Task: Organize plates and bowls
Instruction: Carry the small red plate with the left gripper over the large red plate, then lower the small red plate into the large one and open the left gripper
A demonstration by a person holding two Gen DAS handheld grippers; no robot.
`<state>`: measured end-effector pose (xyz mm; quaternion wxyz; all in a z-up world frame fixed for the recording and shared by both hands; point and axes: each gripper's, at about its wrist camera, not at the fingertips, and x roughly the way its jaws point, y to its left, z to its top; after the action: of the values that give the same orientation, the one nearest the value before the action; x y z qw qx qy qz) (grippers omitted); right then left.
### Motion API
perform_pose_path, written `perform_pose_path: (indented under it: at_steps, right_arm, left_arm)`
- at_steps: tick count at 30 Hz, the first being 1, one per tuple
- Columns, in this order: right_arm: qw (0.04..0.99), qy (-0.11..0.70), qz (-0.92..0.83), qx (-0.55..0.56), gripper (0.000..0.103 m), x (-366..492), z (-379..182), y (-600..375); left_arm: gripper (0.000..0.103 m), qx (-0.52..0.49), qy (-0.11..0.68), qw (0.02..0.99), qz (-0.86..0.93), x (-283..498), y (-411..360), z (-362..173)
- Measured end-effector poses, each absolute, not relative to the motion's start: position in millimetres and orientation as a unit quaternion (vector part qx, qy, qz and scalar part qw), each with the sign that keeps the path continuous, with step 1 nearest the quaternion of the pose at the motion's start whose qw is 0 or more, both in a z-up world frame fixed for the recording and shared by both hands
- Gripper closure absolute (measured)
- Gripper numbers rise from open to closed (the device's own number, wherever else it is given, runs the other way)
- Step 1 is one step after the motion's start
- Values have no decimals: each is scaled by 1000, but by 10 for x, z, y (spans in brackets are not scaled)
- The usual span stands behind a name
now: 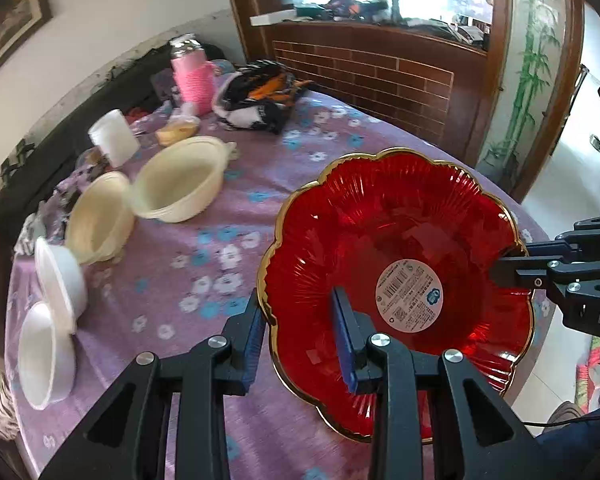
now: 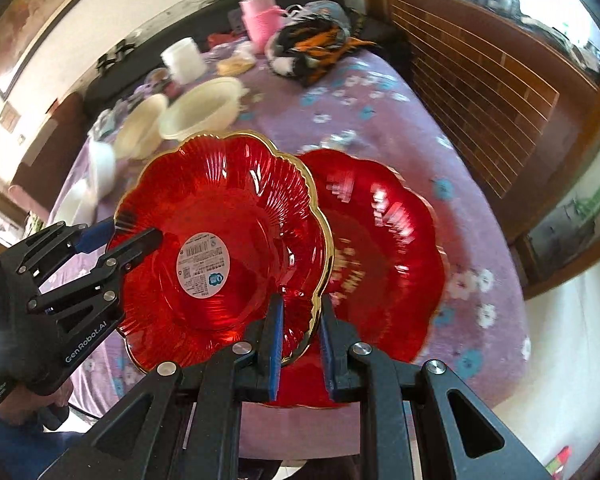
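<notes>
your left gripper [image 1: 300, 344] straddles the near rim of the red plate [image 1: 396, 248], one blue-padded finger outside the gold edge and one inside the dish; the fingers look set apart with the rim between them, and you cannot tell whether the pads actually press it. your right gripper [image 2: 300, 344] does the same on the opposite rim, one finger inside the dish and one outside, again with a gap that leaves the grip unclear. in the left wrist view the right gripper's black fingers [image 1: 512, 270] touch the plate's far right edge.

the plate is lifted and tilted over the table [image 1: 148, 280], its round white label [image 1: 409, 295] showing through the centre. in the right wrist view a second red plate [image 2: 388, 248] lies just behind and below the held one, partly covered by it, blurred, on the purple flowered cloth.

along the table's left side sit two cream bowls [image 1: 176, 180] touching each other, and two white bowls [image 1: 60, 280] nearer you, also touching. behind them stand a white cup [image 1: 114, 138] and a pink bottle [image 1: 192, 76], with a black, white and orange cloth bundle [image 1: 260, 96] just beside the bottle.
</notes>
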<state>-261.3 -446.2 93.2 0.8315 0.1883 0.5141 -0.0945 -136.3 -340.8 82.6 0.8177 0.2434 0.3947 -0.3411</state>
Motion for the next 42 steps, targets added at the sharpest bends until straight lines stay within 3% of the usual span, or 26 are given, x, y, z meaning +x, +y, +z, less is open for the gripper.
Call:
perform_pose_path:
  at_steps: [21, 28, 39, 42]
  right_arm:
    - [797, 567, -125, 169, 85, -2518, 523, -4955]
    - [794, 575, -134, 146, 82, -2412, 506, -4961]
    - [787, 585, -132, 145, 76, -2364, 457, -4939]
    - [787, 585, -126, 148, 67, -2349, 457, -4924]
  left_arm:
    - [70, 273, 455, 772, -350, -1310, -3910, 304]
    - [48, 294, 450, 760, -364, -1373, -3981, 281]
    - [35, 307, 449, 750, -377, -1424, -4010, 267]
    - [30, 312, 450, 745, -381, -1438, -4019, 260]
